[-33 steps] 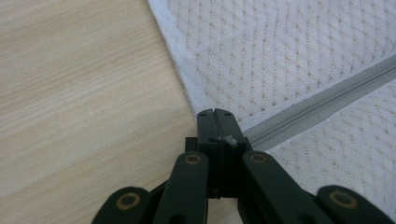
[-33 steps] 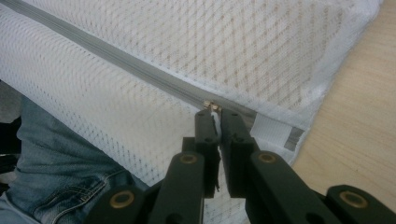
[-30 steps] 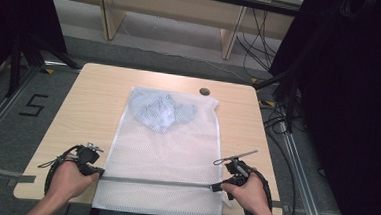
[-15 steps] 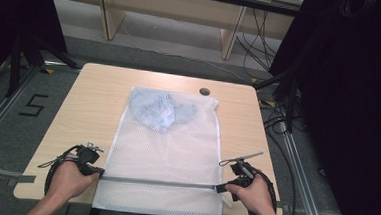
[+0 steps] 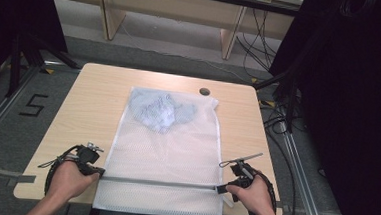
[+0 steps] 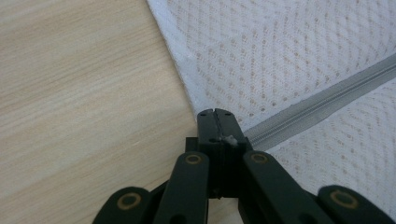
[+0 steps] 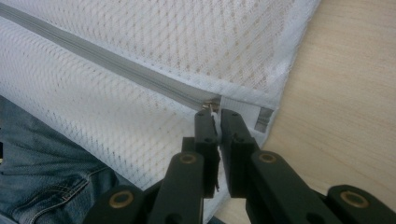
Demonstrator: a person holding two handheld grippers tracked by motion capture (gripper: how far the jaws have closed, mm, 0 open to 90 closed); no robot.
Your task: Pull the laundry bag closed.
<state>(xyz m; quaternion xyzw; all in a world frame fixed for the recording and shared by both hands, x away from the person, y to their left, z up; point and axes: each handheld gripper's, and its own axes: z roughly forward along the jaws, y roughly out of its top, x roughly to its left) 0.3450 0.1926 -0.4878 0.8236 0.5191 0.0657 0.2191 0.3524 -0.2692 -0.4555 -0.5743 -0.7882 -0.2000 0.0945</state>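
A white mesh laundry bag (image 5: 168, 151) lies flat on the wooden table (image 5: 99, 92), with a pale blue garment (image 5: 160, 110) bunched inside at its far end. A grey zipper (image 5: 159, 182) runs across the bag close to the near edge. My left gripper (image 5: 99, 172) is shut on the bag's left edge at the zipper's end (image 6: 229, 138). My right gripper (image 5: 222, 189) sits at the zipper's right end. In the right gripper view its jaws pinch the small metal zipper pull (image 7: 212, 107), with only a thin slit left between them.
The bag's near edge hangs over the table's front edge above the person's jeans (image 7: 46, 172). A round cable grommet (image 5: 204, 92) sits just beyond the bag's far right corner. Bare wood lies left and right of the bag. Dark curtains flank the table.
The right hand has shifted slightly rightward and toward the near edge along the zipper. The left hand and the bag have stayed put.
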